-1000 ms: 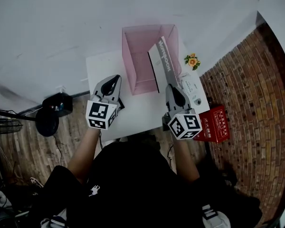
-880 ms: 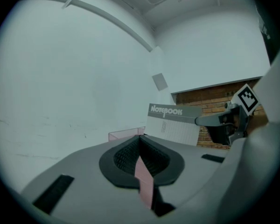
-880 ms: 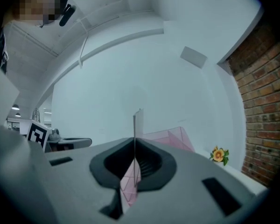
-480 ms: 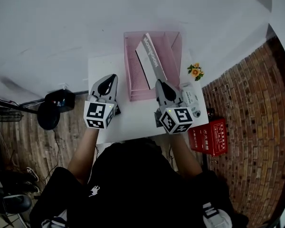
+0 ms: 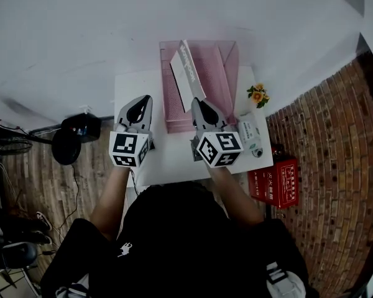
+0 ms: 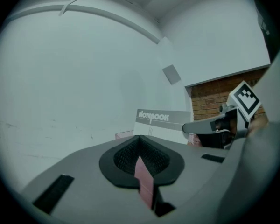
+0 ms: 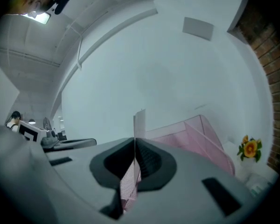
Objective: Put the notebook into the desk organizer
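Right gripper (image 5: 199, 104): its jaws are clamped on the near edge of the notebook (image 5: 185, 72). In its own view I see the notebook edge-on as a thin sheet between the pads.
Left gripper (image 5: 141, 104): jaws together, nothing held. It hangs over the desk (image 5: 174, 154) just left of the desk organizer (image 5: 224, 73), apart from it.
Notebook, place: it is carried above the left half of the organizer, with its far end leaning left towards the left wall. I cannot tell whether its lower edge is below the rim yet.
Risk, catching: if I lower at this slant, I expect a corner could land on the left wall's rim rather than inside, and the notebook would twist in the pads.
Risk, grip: the hold is on one edge only, so a knock against the mesh may swing the notebook or pull it out.
Risk, organizer: it looks light, and nothing steadies it. A sideways push from the notebook could slide it across the desk.
Notebook, look: thin and flat, with a white cover. A grey band along one edge bears the word NOTEBOOK in white.
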`<action>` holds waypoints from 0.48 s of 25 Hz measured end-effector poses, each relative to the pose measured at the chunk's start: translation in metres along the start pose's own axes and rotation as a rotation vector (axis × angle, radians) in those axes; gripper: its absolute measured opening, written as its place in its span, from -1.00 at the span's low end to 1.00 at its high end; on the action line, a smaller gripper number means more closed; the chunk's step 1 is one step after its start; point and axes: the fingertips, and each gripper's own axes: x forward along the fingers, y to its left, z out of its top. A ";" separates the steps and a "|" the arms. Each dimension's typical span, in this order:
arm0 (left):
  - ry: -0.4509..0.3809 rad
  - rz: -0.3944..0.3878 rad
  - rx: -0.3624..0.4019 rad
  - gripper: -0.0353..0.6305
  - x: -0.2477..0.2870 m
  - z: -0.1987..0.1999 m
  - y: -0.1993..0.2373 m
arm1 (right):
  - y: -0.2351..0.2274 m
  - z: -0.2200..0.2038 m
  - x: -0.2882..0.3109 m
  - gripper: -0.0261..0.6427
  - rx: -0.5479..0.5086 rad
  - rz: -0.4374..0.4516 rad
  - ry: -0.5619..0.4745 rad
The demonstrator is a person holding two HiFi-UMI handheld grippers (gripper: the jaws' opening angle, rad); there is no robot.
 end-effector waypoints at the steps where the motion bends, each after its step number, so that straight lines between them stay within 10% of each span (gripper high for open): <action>1: 0.002 0.002 0.001 -0.88 0.001 0.000 0.000 | 0.000 -0.001 0.001 -0.89 0.011 0.003 0.002; 12: 0.018 -0.008 0.014 -0.88 0.007 -0.003 -0.002 | -0.015 -0.017 0.003 -0.89 0.132 -0.048 0.017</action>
